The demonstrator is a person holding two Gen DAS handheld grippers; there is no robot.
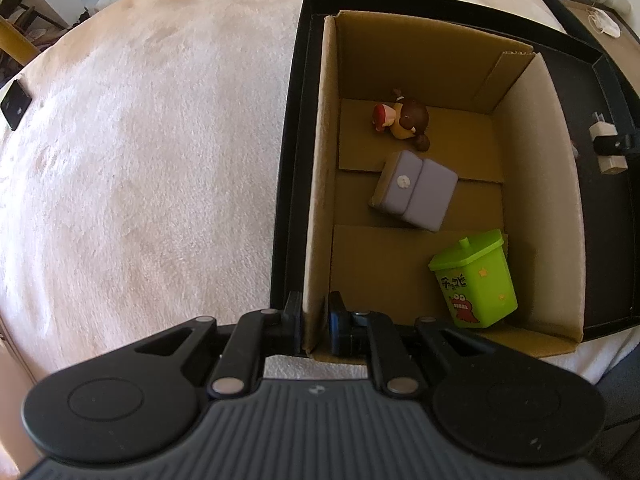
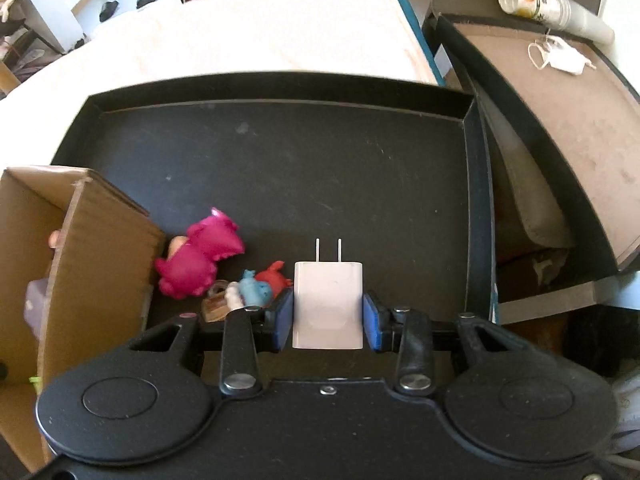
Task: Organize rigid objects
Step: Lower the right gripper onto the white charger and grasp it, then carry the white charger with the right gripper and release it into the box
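Note:
My left gripper (image 1: 314,322) is shut on the near left wall of the cardboard box (image 1: 320,168), one finger outside and one inside. In the box lie a small doll figure (image 1: 404,118), a purple toy sofa (image 1: 414,190) and a green toy bin (image 1: 474,280). My right gripper (image 2: 328,314) is shut on a white plug charger (image 2: 328,304) with its prongs pointing away, over the black tray (image 2: 280,160). Beside it on the tray lie a pink figure (image 2: 198,258) and small blue (image 2: 254,292) and red toys (image 2: 274,276). In the left wrist view the right gripper (image 1: 608,144) shows at the right edge with the charger.
The black tray (image 1: 288,160) rests on a cream fluffy blanket (image 1: 140,160) and holds the cardboard box (image 2: 80,248) at its left. A second dark tray with a brown floor (image 2: 560,120) sits to the right, with a can (image 2: 532,0) and a white tag (image 2: 564,58).

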